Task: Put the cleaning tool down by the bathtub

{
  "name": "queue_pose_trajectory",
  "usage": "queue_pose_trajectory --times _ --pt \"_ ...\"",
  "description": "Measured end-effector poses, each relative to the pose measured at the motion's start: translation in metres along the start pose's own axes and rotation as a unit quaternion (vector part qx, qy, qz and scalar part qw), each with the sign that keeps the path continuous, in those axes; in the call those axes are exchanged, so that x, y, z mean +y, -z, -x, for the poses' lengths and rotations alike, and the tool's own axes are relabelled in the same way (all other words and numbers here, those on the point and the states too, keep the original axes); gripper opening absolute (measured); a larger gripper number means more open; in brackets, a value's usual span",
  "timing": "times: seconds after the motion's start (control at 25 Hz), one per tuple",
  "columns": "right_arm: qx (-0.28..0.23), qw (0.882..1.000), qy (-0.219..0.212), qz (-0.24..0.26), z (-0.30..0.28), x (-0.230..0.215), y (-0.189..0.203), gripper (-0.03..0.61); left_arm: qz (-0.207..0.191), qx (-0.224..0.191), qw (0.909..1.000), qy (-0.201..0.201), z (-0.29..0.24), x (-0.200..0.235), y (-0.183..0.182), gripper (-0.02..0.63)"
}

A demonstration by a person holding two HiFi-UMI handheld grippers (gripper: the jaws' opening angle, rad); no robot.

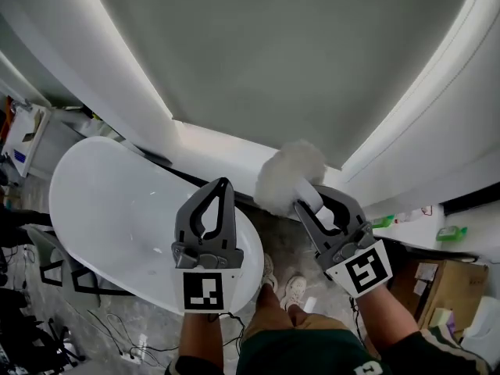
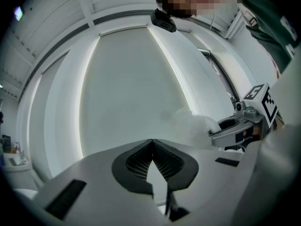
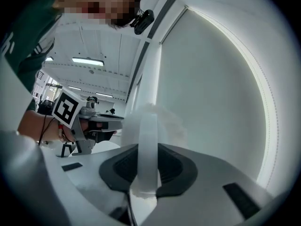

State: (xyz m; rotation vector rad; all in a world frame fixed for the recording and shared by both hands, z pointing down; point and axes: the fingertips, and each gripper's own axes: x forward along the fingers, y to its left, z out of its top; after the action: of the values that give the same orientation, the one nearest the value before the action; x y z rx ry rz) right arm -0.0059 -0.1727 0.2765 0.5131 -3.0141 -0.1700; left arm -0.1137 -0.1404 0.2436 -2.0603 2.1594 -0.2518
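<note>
A grey wall panel (image 1: 297, 45) is filling the upper view, with light strips (image 1: 133, 61) glowing along both its slanting edges. Cables (image 1: 117, 328) are lying on the grey floor (image 1: 156, 319) at lower left. A cardboard box (image 1: 426, 283) is sitting at lower right beneath a white ledge (image 1: 461, 244).

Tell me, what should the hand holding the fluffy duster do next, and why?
Probably lower the right tool toward the floor beside the bathtub. It is shut on the handle of the fluffy duster, which looks well above the floor; letting go now would drop it.
</note>
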Motion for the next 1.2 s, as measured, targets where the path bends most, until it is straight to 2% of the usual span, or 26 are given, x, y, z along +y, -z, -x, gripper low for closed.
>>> queue_pose_trajectory --times 0.32,0.64,1.2 --pt "0.05 0.999 -0.005 -0.002 -0.064 -0.002 0.042 0.091 0.001 -0.008 0.9998 0.016 -0.03 0.037 0.033 0.006" --pt "0.086 0.996 -0.023 -0.013 -0.11 -0.004 0.092 0.091 0.012 -0.007 0.9998 0.013 -0.048 0.058 0.064 0.005" --pt "0.143 0.987 -0.073 -0.03 -0.142 -0.026 0.188 0.089 0.02 0.021 0.9992 -0.026 -0.069 0.036 0.116 0.005"
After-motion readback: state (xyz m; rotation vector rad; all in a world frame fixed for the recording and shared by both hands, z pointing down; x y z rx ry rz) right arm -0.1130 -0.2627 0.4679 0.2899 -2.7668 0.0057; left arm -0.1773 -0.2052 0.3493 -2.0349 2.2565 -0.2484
